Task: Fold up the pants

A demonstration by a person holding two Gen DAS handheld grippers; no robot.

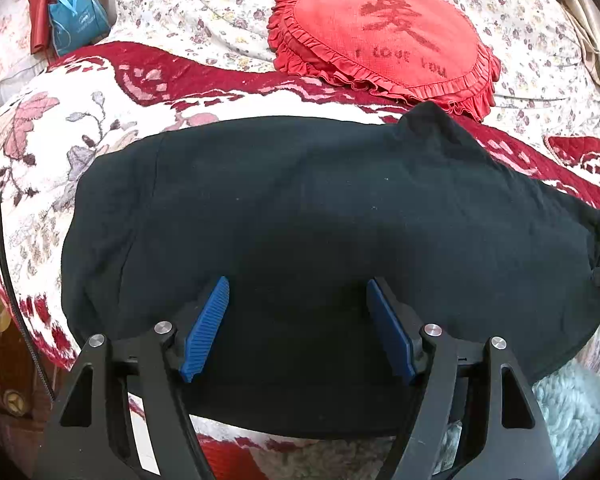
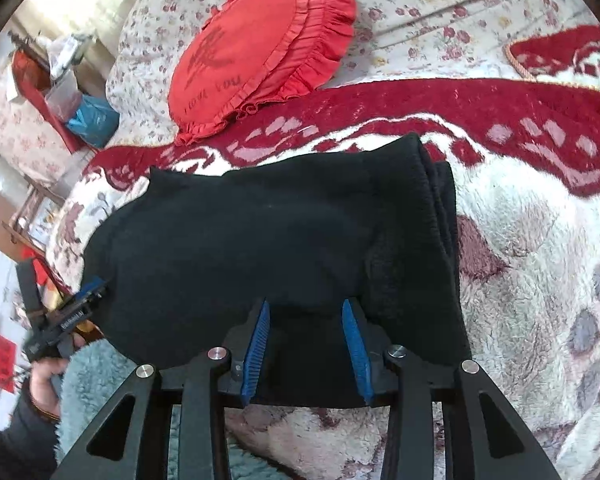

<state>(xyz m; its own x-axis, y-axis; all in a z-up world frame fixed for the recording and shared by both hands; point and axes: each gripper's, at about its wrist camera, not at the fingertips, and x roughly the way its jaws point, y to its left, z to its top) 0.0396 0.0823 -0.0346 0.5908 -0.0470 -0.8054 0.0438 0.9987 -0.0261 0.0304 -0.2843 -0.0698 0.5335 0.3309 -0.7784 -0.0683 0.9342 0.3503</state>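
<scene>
Both grippers, left gripper (image 1: 298,292) and right gripper (image 2: 306,312), are hovering with jaws apart over the folded black pants (image 1: 300,208), gripping nothing

We're in a home bedroom: red-and-cream fleece floral blanket (image 1: 80,128) over the bed, frilly red heart-shaped cushion (image 1: 384,40) near its far edge.
</scene>
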